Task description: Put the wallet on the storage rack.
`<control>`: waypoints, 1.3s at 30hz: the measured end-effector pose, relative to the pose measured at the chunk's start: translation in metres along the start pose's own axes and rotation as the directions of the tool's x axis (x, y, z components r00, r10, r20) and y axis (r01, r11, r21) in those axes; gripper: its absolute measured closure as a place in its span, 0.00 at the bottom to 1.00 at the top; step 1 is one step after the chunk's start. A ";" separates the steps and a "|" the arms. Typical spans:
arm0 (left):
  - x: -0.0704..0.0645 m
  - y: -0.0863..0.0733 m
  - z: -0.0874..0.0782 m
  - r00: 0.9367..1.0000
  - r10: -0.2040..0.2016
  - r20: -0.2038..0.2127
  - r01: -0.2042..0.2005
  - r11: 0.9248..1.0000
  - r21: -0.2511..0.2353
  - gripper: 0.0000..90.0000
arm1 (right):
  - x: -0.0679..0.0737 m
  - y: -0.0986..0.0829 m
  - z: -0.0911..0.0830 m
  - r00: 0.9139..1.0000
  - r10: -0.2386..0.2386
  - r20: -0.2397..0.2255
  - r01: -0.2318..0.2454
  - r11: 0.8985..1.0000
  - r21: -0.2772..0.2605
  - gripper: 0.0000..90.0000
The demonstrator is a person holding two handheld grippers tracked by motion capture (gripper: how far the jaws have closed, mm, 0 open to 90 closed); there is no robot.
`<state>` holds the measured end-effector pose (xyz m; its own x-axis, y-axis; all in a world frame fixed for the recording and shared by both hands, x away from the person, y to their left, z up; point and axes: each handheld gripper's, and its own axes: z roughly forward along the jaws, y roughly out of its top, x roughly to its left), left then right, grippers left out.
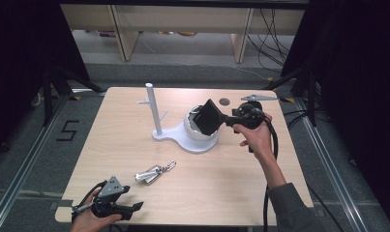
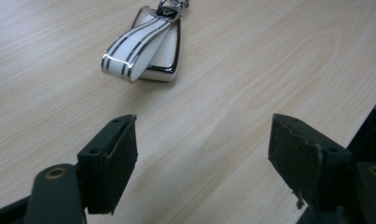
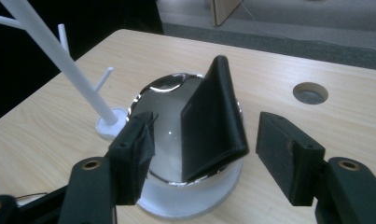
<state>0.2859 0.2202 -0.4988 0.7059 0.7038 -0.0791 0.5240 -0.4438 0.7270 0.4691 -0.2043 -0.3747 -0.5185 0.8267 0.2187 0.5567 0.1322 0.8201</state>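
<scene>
The right gripper (image 3: 202,154), jaws standing wide and empty, is hovering at three o'clock of the shiny bowl (image 3: 169,121), where a black wallet-like case (image 3: 213,121) is leaning tilted, probably lined up for a grab. The left gripper (image 2: 202,158), equally wide, is resting near the table's seven o'clock corner, facing the key fob (image 2: 146,46). The pale wooden table (image 1: 134,140) is sitting between dark curtains.

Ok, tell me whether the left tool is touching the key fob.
Apart. The left gripper view shows bare table between the open left tool and the key fob lying ahead of it.
</scene>
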 end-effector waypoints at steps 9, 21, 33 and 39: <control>-0.001 -0.001 0.000 1.000 -0.028 0.001 0.028 1.000 -0.011 0.25 | 0.011 -0.035 -0.012 0.998 -0.019 -0.053 0.020 0.999 0.025 0.39; 0.003 0.001 -0.001 0.999 -0.040 -0.014 0.040 0.999 -0.011 0.23 | 0.015 -0.079 -0.007 0.994 -0.019 -0.112 0.025 0.998 0.053 0.35; 0.004 0.001 0.001 0.996 -0.087 -0.013 0.086 0.995 -0.050 0.22 | 0.035 -0.101 -0.011 0.989 -0.050 -0.137 0.064 0.993 0.103 0.31; 0.005 0.001 0.001 0.997 -0.071 -0.027 0.071 0.997 -0.026 0.22 | 0.041 -0.121 -0.010 0.986 -0.070 -0.149 0.091 0.986 0.138 0.30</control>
<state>0.2906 0.2228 -0.4987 0.6538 0.7483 -0.1126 0.5602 -0.3785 0.7368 0.3736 -0.1917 -0.4597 -0.6468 0.7249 0.2370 0.5917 0.2810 0.7556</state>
